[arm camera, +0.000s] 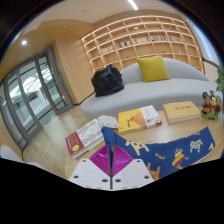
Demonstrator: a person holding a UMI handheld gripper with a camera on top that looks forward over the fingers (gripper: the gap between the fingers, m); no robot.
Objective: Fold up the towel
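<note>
A blue towel [176, 152] with yellow and white patterns lies spread on the wooden table [55, 140], reaching to the right of my fingers. My gripper [110, 152] is shut on its near left edge. The two magenta pads [97, 156] press together, and a fold of blue cloth stands up between them just ahead of the fingertips. The part of the towel under the fingers is hidden.
Several books lie on the table beyond the towel: a red one [77, 143], a white one [92, 131], a yellow one [132, 120], and a yellow box [182, 111]. Behind them stand a grey sofa [125, 95] with a yellow cushion [153, 68] and a black bag [107, 80], and shelves [140, 38].
</note>
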